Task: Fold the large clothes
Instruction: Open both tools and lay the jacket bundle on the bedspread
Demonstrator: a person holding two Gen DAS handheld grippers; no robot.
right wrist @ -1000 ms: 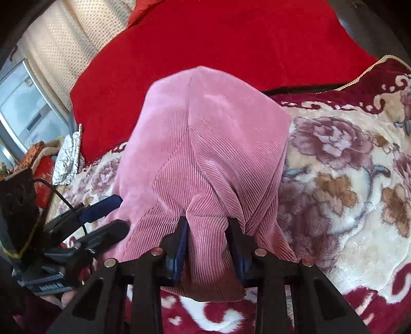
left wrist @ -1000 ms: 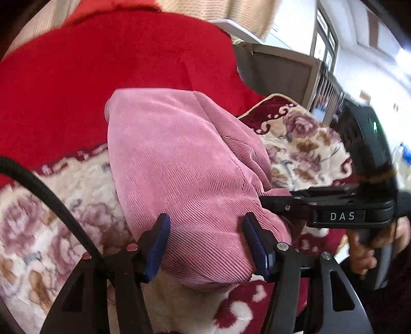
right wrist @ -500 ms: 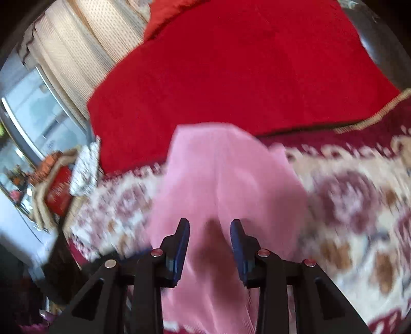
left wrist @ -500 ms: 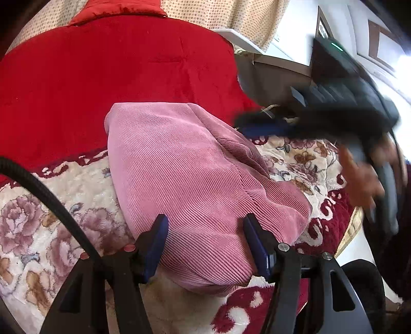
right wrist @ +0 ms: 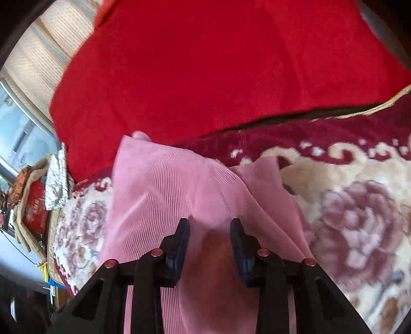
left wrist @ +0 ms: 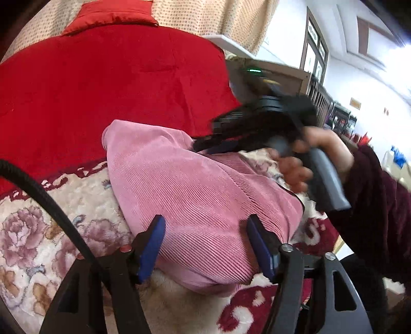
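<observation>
A pink corduroy garment (left wrist: pixel 195 195) lies folded in a thick bundle on the floral blanket (left wrist: pixel 38 244). My left gripper (left wrist: pixel 206 236) straddles its near end. Its jaws are opening, with the bundle between them and the blue pads' inner faces showing. A hand holds my right gripper (left wrist: pixel 203 146) over the garment's far side. In the right wrist view the right gripper (right wrist: pixel 209 226) is shut on a raised fold of the pink garment (right wrist: pixel 167 185). The cloth drapes away from it on both sides.
A red blanket (left wrist: pixel 102 90) covers the far half of the bed, under a dotted curtain (left wrist: pixel 205 20). A wooden frame (left wrist: pixel 282 74) stands at the bed's right. A black cable (left wrist: pixel 51 205) crosses the left wrist view. Clutter (right wrist: pixel 33 205) sits beyond the bed's left edge.
My right gripper has swung from the garment's near right corner across to its far side, with cloth between its fingers. The left gripper has stayed put, its jaws a little wider.
</observation>
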